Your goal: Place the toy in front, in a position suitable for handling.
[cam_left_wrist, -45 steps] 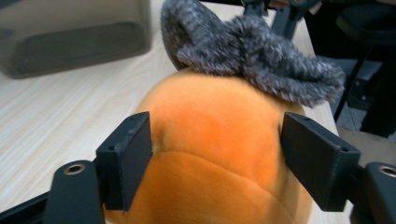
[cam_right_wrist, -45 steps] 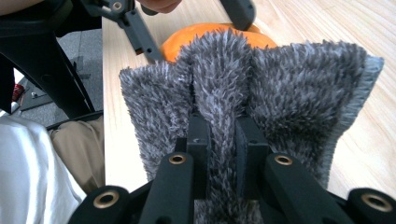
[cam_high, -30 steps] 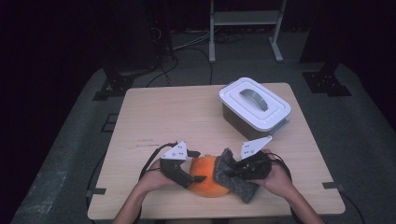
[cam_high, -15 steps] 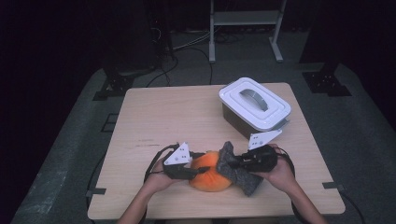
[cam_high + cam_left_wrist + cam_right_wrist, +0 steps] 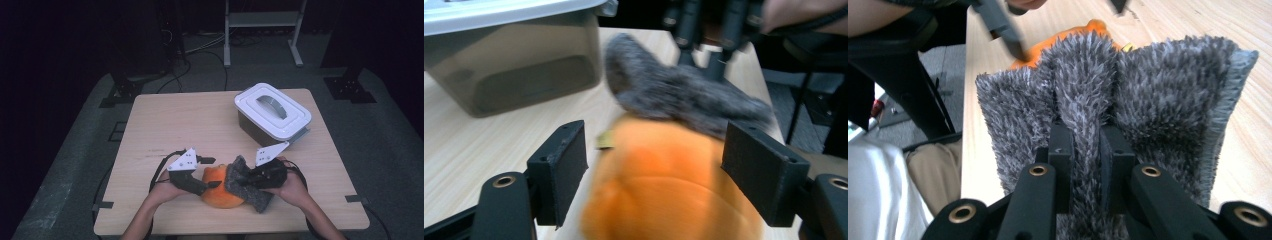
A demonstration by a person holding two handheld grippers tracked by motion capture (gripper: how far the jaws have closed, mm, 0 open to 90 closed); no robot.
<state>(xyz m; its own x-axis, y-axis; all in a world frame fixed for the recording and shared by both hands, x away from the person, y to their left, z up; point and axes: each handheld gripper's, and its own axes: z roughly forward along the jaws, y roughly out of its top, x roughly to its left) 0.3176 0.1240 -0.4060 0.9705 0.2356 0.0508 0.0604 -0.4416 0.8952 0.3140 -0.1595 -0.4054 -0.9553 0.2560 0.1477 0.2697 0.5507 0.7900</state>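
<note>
High view first: an orange plush toy [image 5: 220, 192] lies near the front edge of the wooden table [image 5: 200, 120], and everything else is placed against it. The left gripper [image 5: 207, 172] sits just to the toy's left, its jaws reaching around the toy's left end. The right gripper [image 5: 243, 178] is just to the toy's right, pinching a grey fuzzy cloth [image 5: 247, 187] that drapes against the toy's right side and top. Well behind the toy and to its right stands a lidded white container [image 5: 272, 112] with a handle set in its lid.

From the left gripper view, the toy [image 5: 664, 185] lies between the two black jaws, which stand spread with a gap showing on each side of it; they have just been opening. The cloth [image 5: 684, 97] lies over the toy's far side, and the container [image 5: 514, 65] stands beyond it.

From the right gripper view, the jaws are pressed together on a fold of the cloth [image 5: 1108, 105], the pile bunching up between them. A sliver of the toy [image 5: 1078, 32] peeks out past the cloth's far edge.
</note>
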